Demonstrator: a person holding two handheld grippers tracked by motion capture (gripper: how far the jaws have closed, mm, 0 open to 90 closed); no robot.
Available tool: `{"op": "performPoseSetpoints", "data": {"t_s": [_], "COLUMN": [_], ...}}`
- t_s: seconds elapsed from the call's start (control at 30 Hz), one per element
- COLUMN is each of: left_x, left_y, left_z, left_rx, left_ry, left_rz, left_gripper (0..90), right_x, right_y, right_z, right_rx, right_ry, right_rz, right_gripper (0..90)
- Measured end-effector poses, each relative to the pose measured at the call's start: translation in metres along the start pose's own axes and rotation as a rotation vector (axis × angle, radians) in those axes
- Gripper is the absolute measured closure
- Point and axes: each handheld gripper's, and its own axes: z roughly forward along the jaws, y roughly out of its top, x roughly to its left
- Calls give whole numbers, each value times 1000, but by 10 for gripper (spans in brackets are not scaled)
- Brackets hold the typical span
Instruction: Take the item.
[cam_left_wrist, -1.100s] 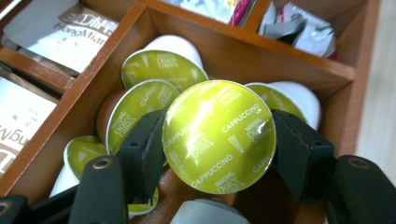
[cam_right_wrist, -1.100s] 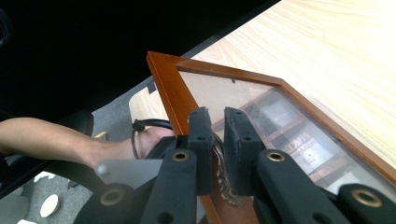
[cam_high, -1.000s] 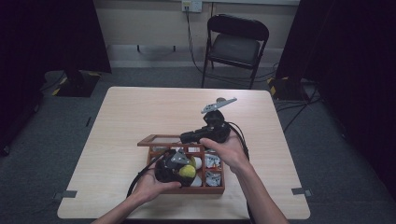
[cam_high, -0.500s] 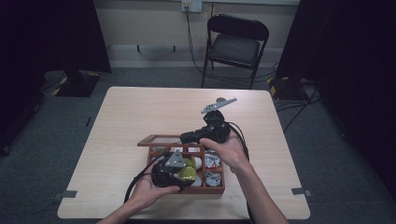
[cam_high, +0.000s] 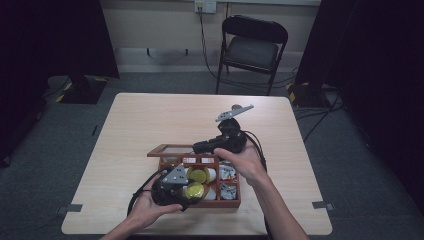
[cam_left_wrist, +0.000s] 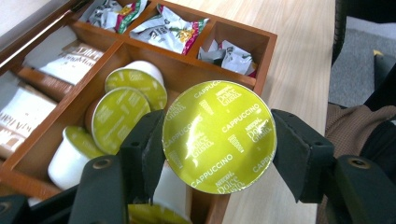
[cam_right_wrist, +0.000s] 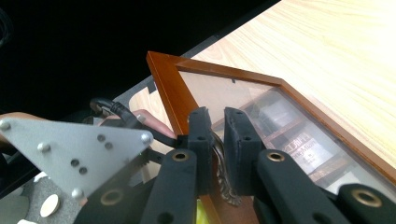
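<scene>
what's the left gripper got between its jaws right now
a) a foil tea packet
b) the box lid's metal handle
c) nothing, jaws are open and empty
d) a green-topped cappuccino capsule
d: in the left gripper view the left gripper is shut on the cappuccino capsule, its green foil top reading "Cappuccino", held above the wooden box where more such capsules sit.

surface: light wood-grain rectangular table (cam_high: 150, 125) | on it: reddish-brown wooden compartment box (cam_high: 235, 202), near front edge
</scene>
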Motion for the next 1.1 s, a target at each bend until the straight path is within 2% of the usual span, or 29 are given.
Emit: {"op": "performPoseSetpoints", "data": {"t_s": [0.17, 0.23, 0.37, 0.57, 0.6, 0.67, 0.87, 1.1], "left_x": [3, 4, 7, 17, 20, 24, 29, 33], "left_y": [-5, -8, -16, -24, -25, -26, -29, -31], "left_z": [-11, -16, -23, -37, -38, -42, -51, -61], "left_rx": [2, -15, -28, -49, -57, -53, -61, -74], "left_ry": [7, 23, 19, 43, 43, 34, 57, 77], "left_rz": [-13, -24, -48, -79, -94, -94, -126, -127], "left_gripper": [382, 382, 382, 382, 382, 382, 382, 383], "right_x": [0, 0, 0, 0, 0, 0, 0, 0], "right_y": [0, 0, -1, -1, -1, -1, -1, -1], "right_z": [0, 0, 0, 0, 0, 0, 0, 0], "right_rx": [0, 0, 0, 0, 0, 0, 0, 0], "right_ry": [2, 2, 2, 2, 2, 2, 2, 1], "right_rz": [2, 2, 2, 3, 3, 2, 2, 3], "right_gripper": [815, 815, 815, 815, 815, 815, 815, 815]}}
